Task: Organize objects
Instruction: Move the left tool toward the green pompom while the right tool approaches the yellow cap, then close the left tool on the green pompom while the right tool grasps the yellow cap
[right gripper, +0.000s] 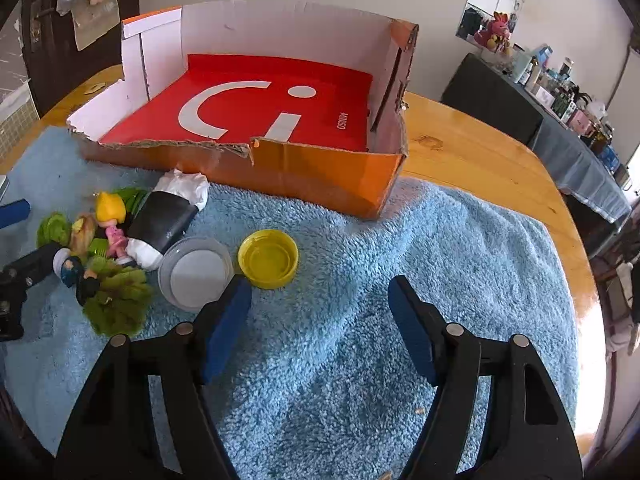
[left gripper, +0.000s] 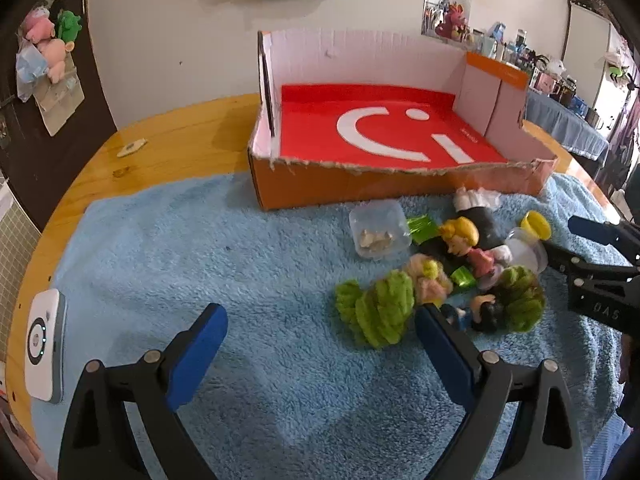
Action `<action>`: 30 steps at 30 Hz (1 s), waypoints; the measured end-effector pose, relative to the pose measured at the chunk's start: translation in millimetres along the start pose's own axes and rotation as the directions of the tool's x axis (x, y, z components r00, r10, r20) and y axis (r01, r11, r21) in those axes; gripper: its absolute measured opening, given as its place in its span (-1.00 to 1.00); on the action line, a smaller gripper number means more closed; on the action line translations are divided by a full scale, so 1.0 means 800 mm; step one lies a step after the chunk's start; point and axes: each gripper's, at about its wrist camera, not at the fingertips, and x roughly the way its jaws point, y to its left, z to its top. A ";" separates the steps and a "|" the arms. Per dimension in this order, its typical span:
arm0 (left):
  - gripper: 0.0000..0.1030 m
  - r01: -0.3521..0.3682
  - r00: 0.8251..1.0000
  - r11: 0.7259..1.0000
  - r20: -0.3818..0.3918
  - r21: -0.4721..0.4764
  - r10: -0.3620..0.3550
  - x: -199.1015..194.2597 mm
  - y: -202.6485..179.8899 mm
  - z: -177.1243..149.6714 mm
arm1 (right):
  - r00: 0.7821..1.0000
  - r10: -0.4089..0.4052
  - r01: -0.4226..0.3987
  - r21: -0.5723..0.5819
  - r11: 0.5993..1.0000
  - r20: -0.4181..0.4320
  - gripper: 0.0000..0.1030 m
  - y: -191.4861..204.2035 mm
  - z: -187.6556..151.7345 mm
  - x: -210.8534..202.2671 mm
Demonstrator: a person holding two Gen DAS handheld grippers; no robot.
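Left wrist: the left gripper (left gripper: 320,320) hangs open and empty over the blue towel (left gripper: 200,240); the toy pile (left gripper: 440,272) lies near the towel's far edge, before the empty cardboard box (left gripper: 360,188).

Right wrist: the right gripper (right gripper: 320,300) is open too, holding nothing, beside the yellow lid (right gripper: 268,258). Nothing is boxed yet.

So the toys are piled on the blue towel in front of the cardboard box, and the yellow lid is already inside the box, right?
Not quite. The yellow lid is not in the cardboard box; it lies on the blue towel in front of it, beside the toys, as the right wrist view shows. The rest holds.
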 end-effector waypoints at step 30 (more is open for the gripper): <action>-0.19 0.096 0.995 0.995 -0.019 0.014 -0.096 0.001 -0.013 0.010 | 0.992 0.130 -0.130 0.038 0.991 0.009 -0.40 -0.006 0.014 0.014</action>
